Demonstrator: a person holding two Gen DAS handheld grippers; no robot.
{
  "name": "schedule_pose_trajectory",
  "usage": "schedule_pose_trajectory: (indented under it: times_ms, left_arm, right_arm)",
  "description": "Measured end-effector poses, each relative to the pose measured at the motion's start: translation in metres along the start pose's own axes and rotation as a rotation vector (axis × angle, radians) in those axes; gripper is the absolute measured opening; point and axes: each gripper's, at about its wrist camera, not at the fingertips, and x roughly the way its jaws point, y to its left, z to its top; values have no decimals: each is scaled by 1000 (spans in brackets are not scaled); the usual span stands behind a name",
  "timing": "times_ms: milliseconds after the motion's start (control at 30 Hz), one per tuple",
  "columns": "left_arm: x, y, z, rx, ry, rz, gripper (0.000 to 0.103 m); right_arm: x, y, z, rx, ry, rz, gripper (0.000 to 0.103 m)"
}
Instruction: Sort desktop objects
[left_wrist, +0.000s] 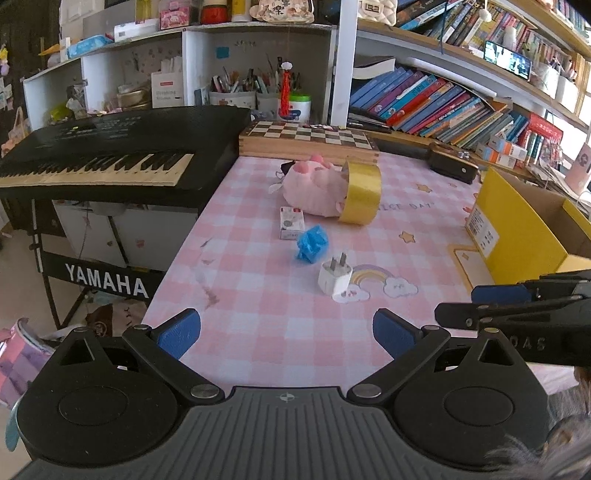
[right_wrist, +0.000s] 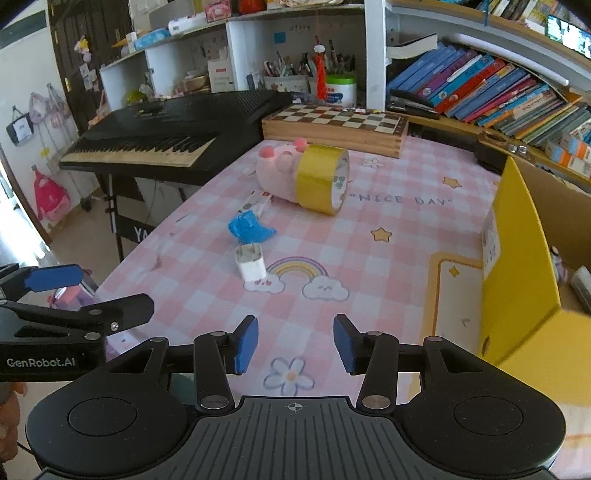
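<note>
On the pink checked desk cover (left_wrist: 258, 325), five loose items are being counted: one white plug adapter (left_wrist: 334, 277), one crumpled blue bag (left_wrist: 311, 243), one small white carton (left_wrist: 291, 222), one pink plush toy (left_wrist: 314, 184) and one roll of gold tape (left_wrist: 364, 195). One yellow cardboard box (left_wrist: 517, 229) is being noted at the right, one chessboard case (left_wrist: 310, 137) at the far edge, and one black keyboard (left_wrist: 110, 147) at the left.

Charger (left_wrist: 334, 278) before bag (left_wrist: 311, 245); tape (left_wrist: 362, 195) right of plush (left_wrist: 314, 188).
</note>
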Motion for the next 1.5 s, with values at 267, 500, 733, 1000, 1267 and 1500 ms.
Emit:
schedule_pose_trajectory:
  times_ms: [267,500,733,1000,1267,1500]
  left_arm:
    - [19,1,19,-24,6,45,101]
    - [36,10,34,-49,22,100,101]
    - [53,20,48,-92,49,126,101]
    - [73,18,62,-79,70,137,101]
    - [105,-2,70,-33,104,71,100]
    - [141,-29,71,57,133,-14,81]
  right_arm:
    - [29,-5,17,-29,42,60,46]
    - [62,7,31,-127,57,132,46]
    - [95,17,42,-191,71,171,46]
    - [121,21,48,-255,97,217,37]
    - [101,-5,52,-269,51,174,25]
    - [88,-45,60,-127,51,117,25]
